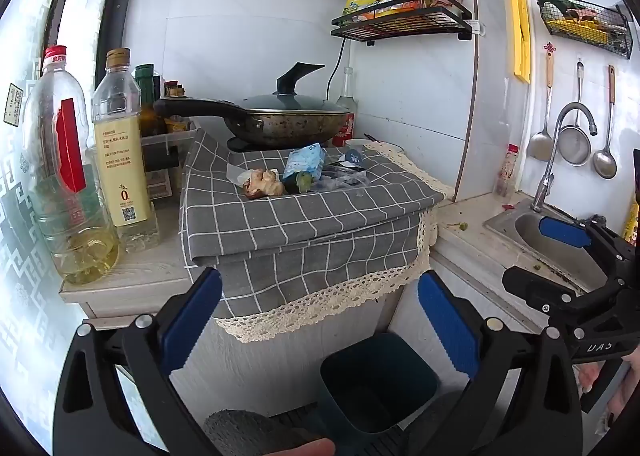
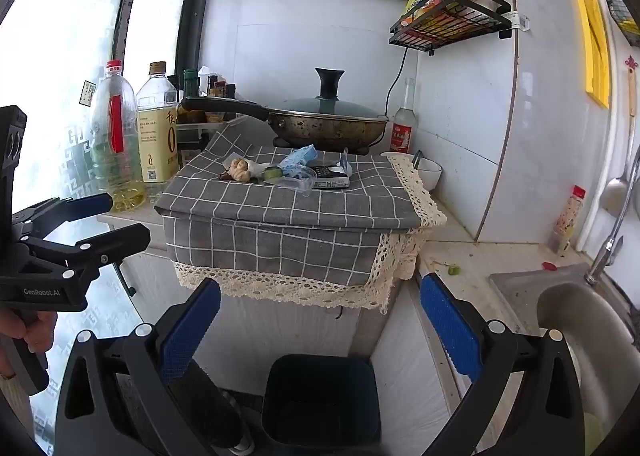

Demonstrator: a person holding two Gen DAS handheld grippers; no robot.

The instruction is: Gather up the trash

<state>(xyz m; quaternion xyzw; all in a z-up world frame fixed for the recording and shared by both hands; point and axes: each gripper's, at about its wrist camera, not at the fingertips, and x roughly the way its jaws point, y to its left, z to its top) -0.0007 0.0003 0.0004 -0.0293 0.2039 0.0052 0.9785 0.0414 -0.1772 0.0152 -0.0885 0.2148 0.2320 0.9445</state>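
Nothing has been collected as far as these pictures show: the trash lies in a small heap on the far part of the grey checked cloth, just in front of the lidded pan, and the dark bin on the floor below the cloth's lace edge looks empty inside. The heap holds a brownish crumpled lump at its left, a light blue carton, a bit of green vegetable and some clear plastic wrap. The left gripper is spread wide with nothing between its blue pads, near the front of the cloth and above the bin; the right gripper is likewise spread and empty, a little further right, beside the sink. So the whole job seems still ahead: each piece has to be picked off the cloth and dropped into the bin. The right view shows a flat dark box at the right of the heap, a white bowl past the lace edge, and green and red scraps on the counter by the sink. The left view alone shows ladles hanging on the far right wall and a wire basket above them.
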